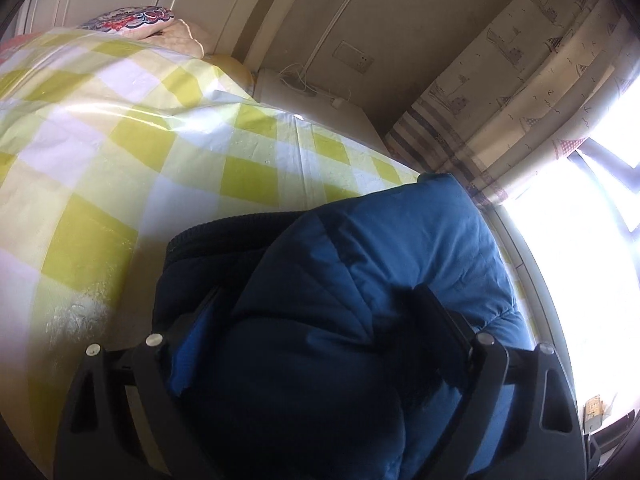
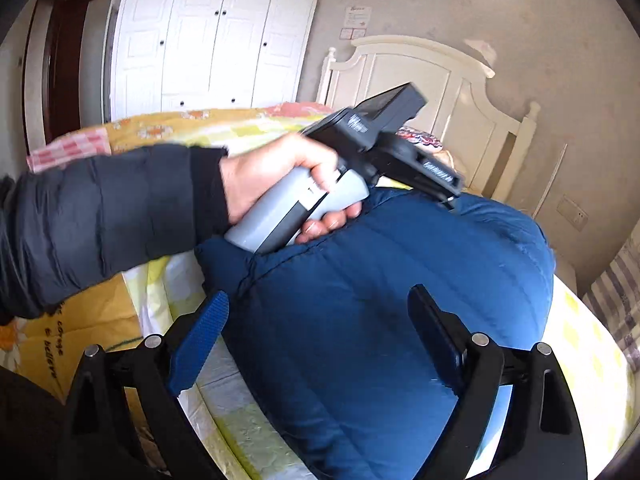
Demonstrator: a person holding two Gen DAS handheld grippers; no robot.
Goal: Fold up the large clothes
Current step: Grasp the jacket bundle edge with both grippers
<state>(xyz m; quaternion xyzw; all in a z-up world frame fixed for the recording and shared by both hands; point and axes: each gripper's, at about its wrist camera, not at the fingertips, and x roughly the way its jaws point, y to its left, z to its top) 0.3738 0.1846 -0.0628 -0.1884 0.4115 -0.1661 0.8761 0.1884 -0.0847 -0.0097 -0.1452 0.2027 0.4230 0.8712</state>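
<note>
White wardrobe [image 2: 208, 36], cream headboard [image 2: 424, 80], patterned curtain [image 1: 532, 92], perhaps a pillow [image 1: 132, 20].

Blue jacket [image 2: 400, 300] of quilted, matt padded cloth, yellow-checked sheet [image 1: 120, 152] over the bed glossy like plastic film, right gripper [image 2: 320, 336] of matt black plastic with silvery metal pins, one ribbed blue pad [image 2: 202, 338], white wardrobe [image 2: 208, 36] smoothly painted, printed cloth curtain [image 1: 520, 92]

Blue jacket [image 2: 380, 300] fills the near bed; checkered cover [image 1: 120, 140] beyond lies free.
</note>
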